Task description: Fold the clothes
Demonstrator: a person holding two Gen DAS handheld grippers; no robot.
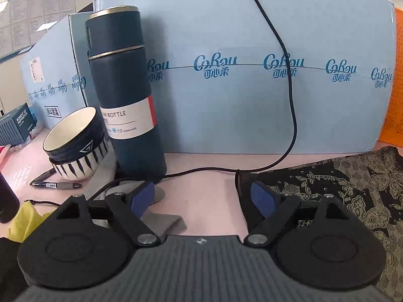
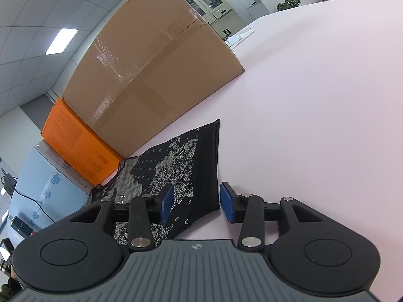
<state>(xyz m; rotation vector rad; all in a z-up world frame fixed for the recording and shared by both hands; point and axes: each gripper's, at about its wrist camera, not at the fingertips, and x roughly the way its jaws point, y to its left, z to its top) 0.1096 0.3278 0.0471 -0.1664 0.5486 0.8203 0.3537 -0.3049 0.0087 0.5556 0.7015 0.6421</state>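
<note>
A black garment with pale lace flower pattern [image 1: 340, 188] lies on the pink table, at the right in the left wrist view. My left gripper [image 1: 202, 198] is open, low over the table; its right pad [image 1: 263, 197] sits at the garment's left edge, its left pad over bare table. In the right wrist view the same garment [image 2: 181, 166] lies folded, its corner pointing away. My right gripper [image 2: 197, 205] is open, with the garment's near right edge between its blue pads [image 2: 226, 205].
A dark blue vacuum bottle [image 1: 128, 95], stacked bowls [image 1: 78, 143], a pen [image 1: 55, 185] and a black cable [image 1: 289, 115] sit before a light blue carton [image 1: 252, 50]. A brown cardboard box [image 2: 156, 70] and an orange box [image 2: 73, 143] stand behind the garment. Yellow cloth [image 1: 27, 219] lies at left.
</note>
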